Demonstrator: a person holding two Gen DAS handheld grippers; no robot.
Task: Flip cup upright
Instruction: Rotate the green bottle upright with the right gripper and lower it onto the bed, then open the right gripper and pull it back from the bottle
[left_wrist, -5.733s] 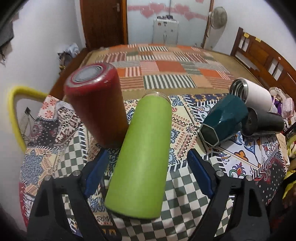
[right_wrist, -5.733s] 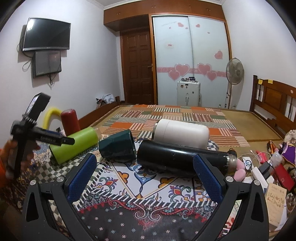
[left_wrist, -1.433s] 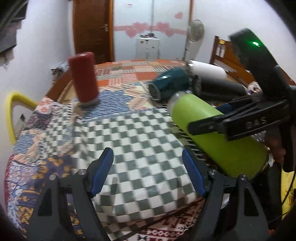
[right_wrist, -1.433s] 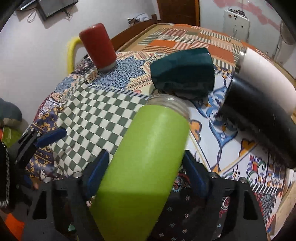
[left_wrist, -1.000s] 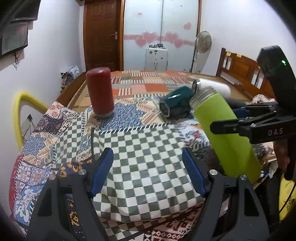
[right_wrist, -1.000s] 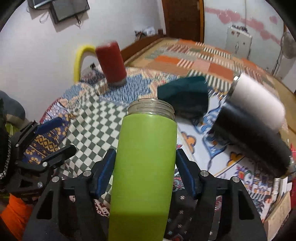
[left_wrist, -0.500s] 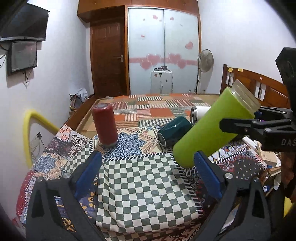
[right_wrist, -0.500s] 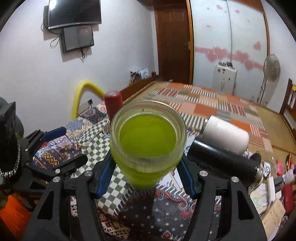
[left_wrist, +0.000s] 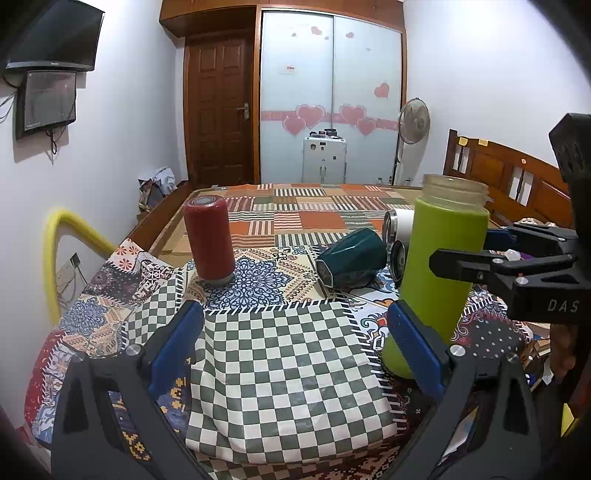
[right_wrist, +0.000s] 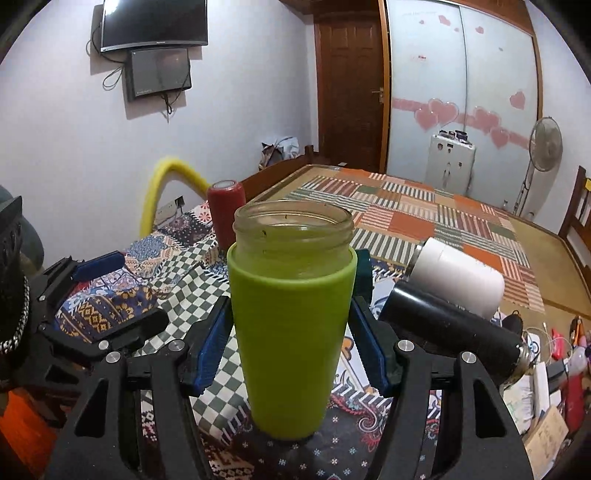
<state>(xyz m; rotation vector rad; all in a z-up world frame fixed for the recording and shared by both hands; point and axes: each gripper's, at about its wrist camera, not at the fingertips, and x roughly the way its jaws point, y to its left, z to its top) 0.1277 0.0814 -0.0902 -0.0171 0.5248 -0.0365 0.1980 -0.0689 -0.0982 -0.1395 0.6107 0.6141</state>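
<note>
The lime-green cup (right_wrist: 291, 332) with a clear glass rim stands upright, mouth up, its base on the patterned tablecloth (left_wrist: 280, 354). My right gripper (right_wrist: 291, 332) is shut on the green cup at mid-height, one blue pad on each side. In the left wrist view the green cup (left_wrist: 439, 273) stands at the right, with the right gripper (left_wrist: 491, 251) clamped on it. My left gripper (left_wrist: 295, 343) is open and empty over the checkered part of the cloth, left of the cup.
A red cup (left_wrist: 209, 242) stands mouth down at the back left. A dark green cup (left_wrist: 351, 262), a white bottle (right_wrist: 458, 282) and a black bottle (right_wrist: 454, 332) lie on their sides behind. Clutter (right_wrist: 554, 384) lies off the table's right edge.
The right gripper has turned the green cup from tilted to upright and lowered it onto the cloth. The left gripper has stayed open and drawn back a little.
</note>
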